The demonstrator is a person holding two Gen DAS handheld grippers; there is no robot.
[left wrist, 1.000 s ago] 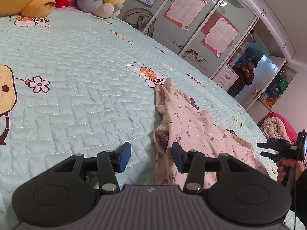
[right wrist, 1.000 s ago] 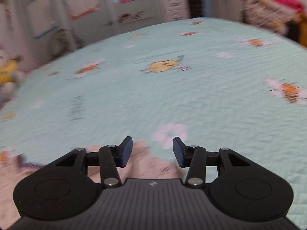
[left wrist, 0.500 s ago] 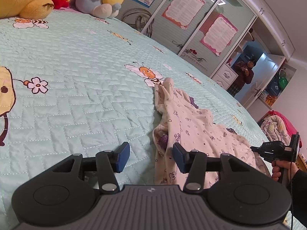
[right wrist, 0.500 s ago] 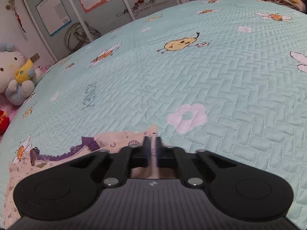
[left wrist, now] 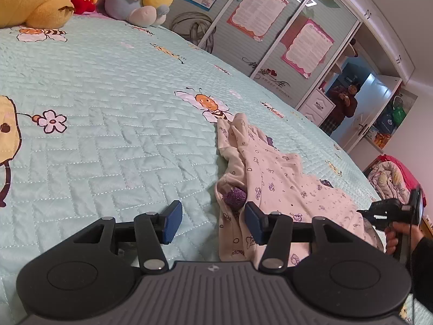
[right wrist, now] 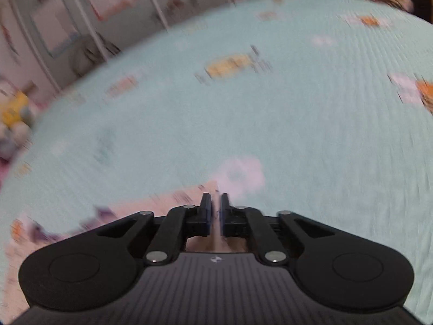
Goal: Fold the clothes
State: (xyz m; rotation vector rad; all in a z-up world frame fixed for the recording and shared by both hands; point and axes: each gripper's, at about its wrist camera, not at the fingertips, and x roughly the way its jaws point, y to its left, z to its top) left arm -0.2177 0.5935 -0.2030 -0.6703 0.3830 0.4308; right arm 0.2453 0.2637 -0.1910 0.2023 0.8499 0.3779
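— Two claws: how are they set?
— Left claw is held wide apart, nothing gripped; right claw is pinched on the garment, rumpled near the bed's edge, likely for spreading.

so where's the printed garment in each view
Left wrist: the cream printed garment lies rumpled right of centre, running from the bee print toward the right gripper.
Right wrist: blurred, its edge sits lower left and runs between the shut fingers.
Shared landmark: the mint quilted bedspread.
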